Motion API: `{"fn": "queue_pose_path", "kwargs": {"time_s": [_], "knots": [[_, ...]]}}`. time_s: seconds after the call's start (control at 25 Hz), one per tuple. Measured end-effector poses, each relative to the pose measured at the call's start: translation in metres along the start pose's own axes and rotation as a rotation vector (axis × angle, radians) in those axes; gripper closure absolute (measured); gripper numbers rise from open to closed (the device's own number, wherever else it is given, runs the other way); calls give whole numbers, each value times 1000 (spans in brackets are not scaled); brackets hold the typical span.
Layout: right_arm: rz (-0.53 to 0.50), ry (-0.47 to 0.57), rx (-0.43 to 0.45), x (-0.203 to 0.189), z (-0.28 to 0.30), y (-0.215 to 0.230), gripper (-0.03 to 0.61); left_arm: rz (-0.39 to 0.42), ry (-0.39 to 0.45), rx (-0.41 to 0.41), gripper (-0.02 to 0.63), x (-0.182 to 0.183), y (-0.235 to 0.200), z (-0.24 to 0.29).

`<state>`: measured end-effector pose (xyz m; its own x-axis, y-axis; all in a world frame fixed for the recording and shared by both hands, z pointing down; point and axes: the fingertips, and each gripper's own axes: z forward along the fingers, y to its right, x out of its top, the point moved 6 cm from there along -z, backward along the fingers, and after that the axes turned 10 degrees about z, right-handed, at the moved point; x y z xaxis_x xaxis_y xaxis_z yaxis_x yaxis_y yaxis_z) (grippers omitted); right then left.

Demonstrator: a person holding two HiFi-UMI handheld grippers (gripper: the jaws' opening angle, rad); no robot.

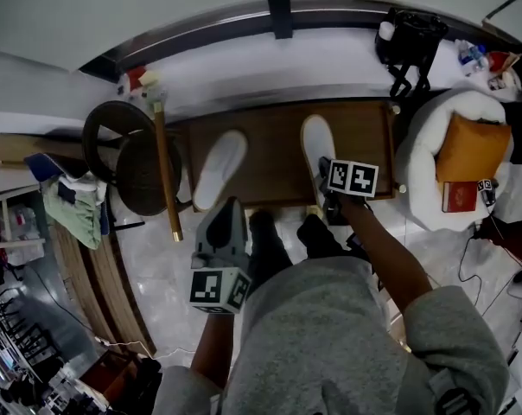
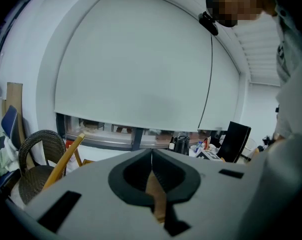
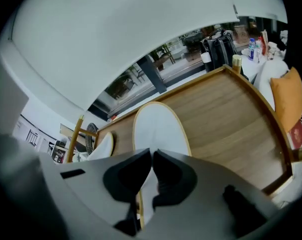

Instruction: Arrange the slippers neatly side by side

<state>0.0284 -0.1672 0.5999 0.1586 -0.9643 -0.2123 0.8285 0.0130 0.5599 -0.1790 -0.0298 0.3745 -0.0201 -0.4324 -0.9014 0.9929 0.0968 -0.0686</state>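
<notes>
Two white slippers lie on a brown wooden platform (image 1: 270, 141). The left slipper (image 1: 219, 168) lies slanted, its toe leaning right. The right slipper (image 1: 317, 148) lies nearly straight, about a slipper's width away. My right gripper (image 1: 325, 197) is at the right slipper's heel. In the right gripper view it (image 3: 152, 156) is shut on the tan-edged heel of that slipper (image 3: 158, 126), and the other slipper (image 3: 102, 146) shows to the left. My left gripper (image 1: 230, 207) hovers near the left slipper's heel. It (image 2: 151, 154) is shut with nothing in it and points at a white wall.
A wicker chair (image 1: 130, 158) and a leaning wooden pole (image 1: 166, 175) stand left of the platform. At the right is a white armchair (image 1: 434, 162) with an orange cushion (image 1: 473, 150). A black bag (image 1: 408, 37) sits behind. The person's dark-socked feet (image 1: 265, 239) stand at the platform's near edge.
</notes>
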Motion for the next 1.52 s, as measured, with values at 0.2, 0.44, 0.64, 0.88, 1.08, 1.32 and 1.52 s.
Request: {"fn": "queue_pose_path", "kwargs": {"time_s": [0.2,0.44,0.64,0.88,1.08,1.32,1.52], "knots": [[77,-18,-5,-1,18,-4,545,-9,-5,17,598,-2,-5,-2],[144,-11,-18,1,34,-4,545,-11,-8,54,598,-5,-17,-9],[108,-15,-4,3,43,-14,543,-16,-26,70,598,-6,-24,-15],[34,-21,3,0,47,-25,525,-12,-21,81,598,-7,-39,-18],[-45,17,-5,4,37,-33,441,6,-36,92,598,-14,-53,-16],[-84,117,-21,14,13,-51,434,64,-69,77,597,-26,-86,-1],[-148,189,-34,20,-22,-55,434,74,-105,36,597,-45,-89,19]]}}
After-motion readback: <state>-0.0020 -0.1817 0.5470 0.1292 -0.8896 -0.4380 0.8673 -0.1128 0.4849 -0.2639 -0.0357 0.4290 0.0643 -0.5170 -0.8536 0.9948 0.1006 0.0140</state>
